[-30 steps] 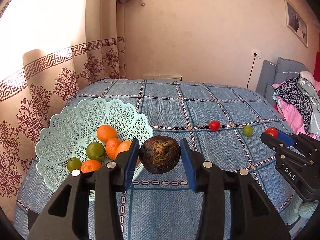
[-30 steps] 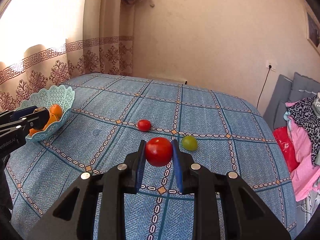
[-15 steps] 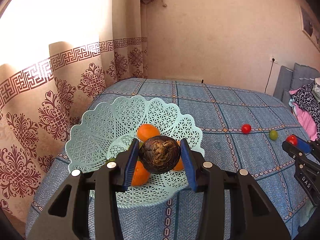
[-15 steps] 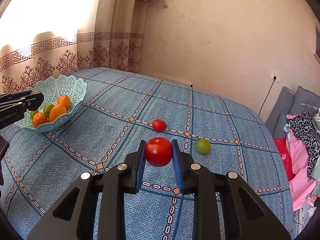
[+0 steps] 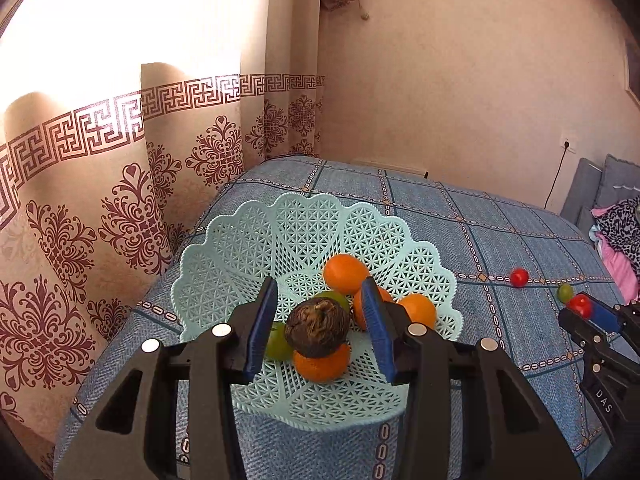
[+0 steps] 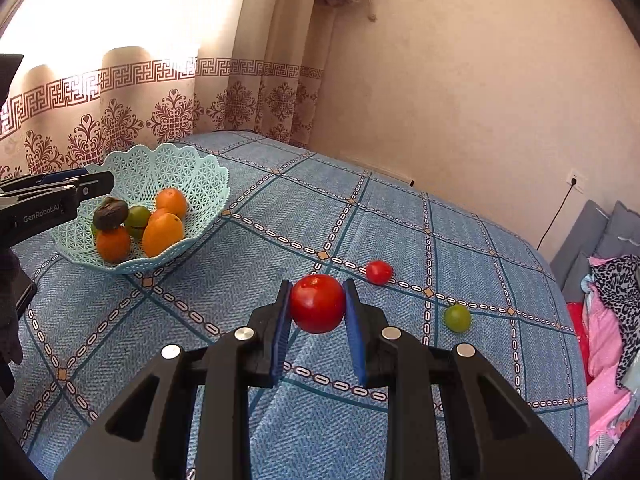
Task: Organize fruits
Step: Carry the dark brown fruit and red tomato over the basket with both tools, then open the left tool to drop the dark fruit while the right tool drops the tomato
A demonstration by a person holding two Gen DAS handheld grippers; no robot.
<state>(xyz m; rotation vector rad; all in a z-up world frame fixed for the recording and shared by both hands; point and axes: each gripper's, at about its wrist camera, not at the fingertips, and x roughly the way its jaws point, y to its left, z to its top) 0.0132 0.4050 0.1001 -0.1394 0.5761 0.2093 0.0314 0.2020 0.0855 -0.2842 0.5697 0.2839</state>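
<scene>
Brown fruit [image 5: 317, 327]: stem end faces camera, apparently resting atop an orange [image 5: 320, 362] in basket [image 5: 256, 248].
Left gripper [image 5: 318, 330]: jaws spread, clear of fruit.
Right gripper [image 6: 318, 304]: clamping red tomato [image 6: 317, 303].

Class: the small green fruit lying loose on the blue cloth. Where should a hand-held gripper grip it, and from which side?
Grip the small green fruit across its widest middle, coming from above: it is round, lies free on the flat cloth, apart from the small red fruit.
</scene>
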